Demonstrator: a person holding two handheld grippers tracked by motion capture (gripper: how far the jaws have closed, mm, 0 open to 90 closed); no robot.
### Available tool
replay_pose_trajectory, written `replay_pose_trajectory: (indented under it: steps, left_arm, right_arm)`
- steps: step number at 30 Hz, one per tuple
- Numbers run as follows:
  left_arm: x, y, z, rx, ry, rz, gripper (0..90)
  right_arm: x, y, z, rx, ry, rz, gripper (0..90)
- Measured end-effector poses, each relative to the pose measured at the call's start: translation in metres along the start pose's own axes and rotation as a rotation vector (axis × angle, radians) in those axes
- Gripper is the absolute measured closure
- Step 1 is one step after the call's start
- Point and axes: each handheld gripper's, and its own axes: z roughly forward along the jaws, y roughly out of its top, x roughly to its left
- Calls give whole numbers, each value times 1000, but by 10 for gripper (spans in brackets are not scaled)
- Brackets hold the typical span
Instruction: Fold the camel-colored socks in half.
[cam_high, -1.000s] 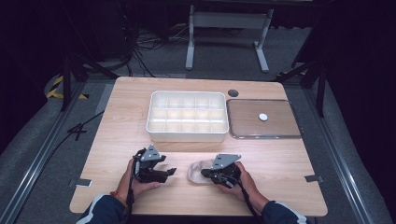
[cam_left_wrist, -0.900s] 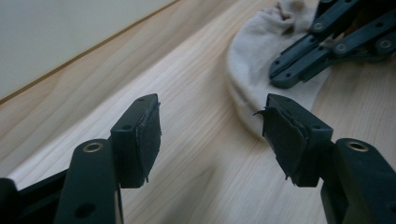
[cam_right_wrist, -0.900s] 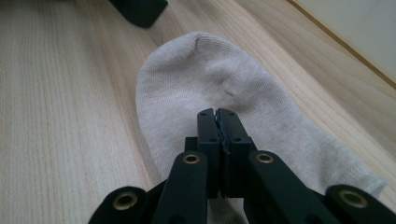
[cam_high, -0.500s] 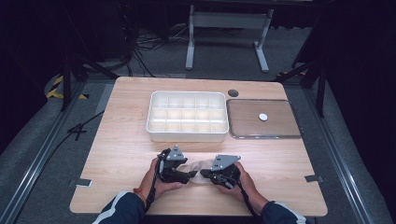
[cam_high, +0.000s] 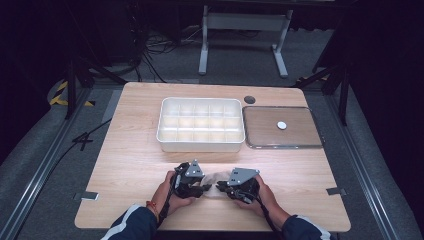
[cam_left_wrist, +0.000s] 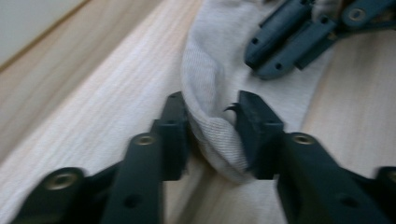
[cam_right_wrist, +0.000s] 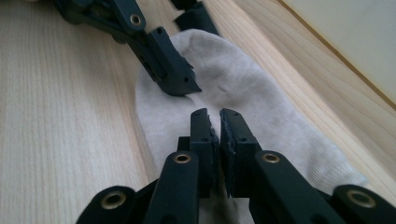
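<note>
My left gripper (cam_left_wrist: 212, 126) – jaws just closing, pinching fabric. My right gripper (cam_right_wrist: 219, 140) – jaws nearly together, tips facing the left's.

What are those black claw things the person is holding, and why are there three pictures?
Those are grippers: hand-held tools with two black jaws that pinch. A person holds one in each hand, the left gripper and the right gripper.

One picture comes from a camera high above the wooden table. The other two come from little cameras riding on each gripper, looking along its jaws.

On the table lie a pale sock, a white tray split into small boxes, and a flat lid beside it.

The left gripper has just been closing and pinches a fold of the sock. The right gripper is shut on the sock too.
</note>
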Motion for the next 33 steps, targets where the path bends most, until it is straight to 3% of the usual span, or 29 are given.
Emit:
replay_pose_trajectory:
  steps: [2, 5, 9, 15, 17, 23, 31, 33]
  left_arm:
    - [0, 0, 0, -5, -17, -6, 741]
    - [2, -4, 0, -30, -56, -56, 801]
    - [-2, -3, -2, -27, -18, -29, 823]
    - [-8, 0, -10, -105, -14, -29, 832]
    - [-10, 2, -12, -116, -12, -8, 832]
    - [-13, 4, -14, -163, 2, -11, 832]
    - [-11, 3, -17, -175, 27, -23, 833]
    - [-12, 3, -18, -159, 42, -6, 834]
  right_arm:
    - [-2, -1, -1, 10, -3, 11, 842]
    - [-2, 0, -1, 16, -3, 14, 846]
    - [-2, 1, 0, 23, -2, 18, 853]
    - [-1, 4, 3, 30, -3, 25, 859]
    - [-1, 6, 5, 34, -3, 33, 860]
    - [-2, 10, 9, 34, 2, 37, 861]
    - [-3, 15, 16, 25, 10, 35, 851]
    - [-3, 15, 16, 24, 9, 33, 842]
